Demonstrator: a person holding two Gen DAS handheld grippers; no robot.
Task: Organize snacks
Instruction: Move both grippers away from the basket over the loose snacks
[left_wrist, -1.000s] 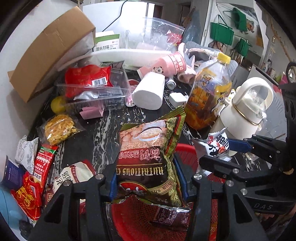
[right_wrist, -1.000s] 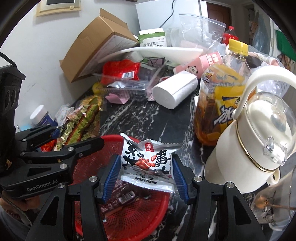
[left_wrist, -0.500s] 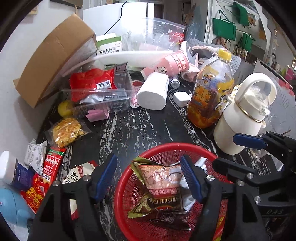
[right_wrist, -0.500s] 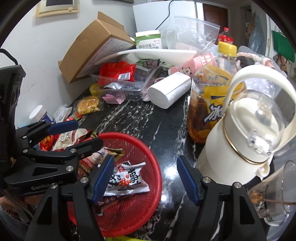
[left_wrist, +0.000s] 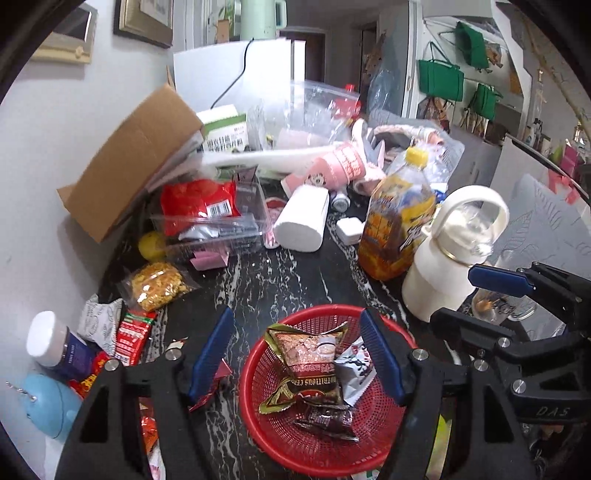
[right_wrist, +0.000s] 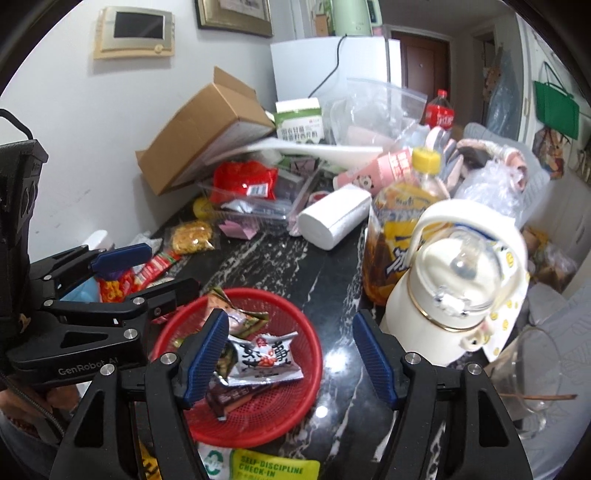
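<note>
A red mesh basket (left_wrist: 258, 417) (right_wrist: 295, 398) stands on the black marble table near the front. In it lie a brown cereal packet (left_wrist: 306, 365), a white peanut packet (right_wrist: 264, 360) (left_wrist: 356, 369) and a dark wrapper (left_wrist: 325, 421). My left gripper (left_wrist: 297, 354) is open and empty above the basket. My right gripper (right_wrist: 290, 354) is open and empty, also above the basket. Each gripper shows in the other's view, the right one (left_wrist: 480, 295) at the right edge and the left one (right_wrist: 144, 273) at the left.
Loose snacks lie at the left: a yellow snack bag (left_wrist: 159, 284), red sachets (left_wrist: 131, 334), a white packet (left_wrist: 98, 321). A white kettle (right_wrist: 454, 295), an orange drink bottle (left_wrist: 399, 225), a paper roll (left_wrist: 303, 218), a clear tray (left_wrist: 214, 221) and a cardboard box (left_wrist: 129, 158) crowd the table.
Both grippers opened and let the cereal packet and the peanut packet drop into the red basket, then rose and pulled back from it.
</note>
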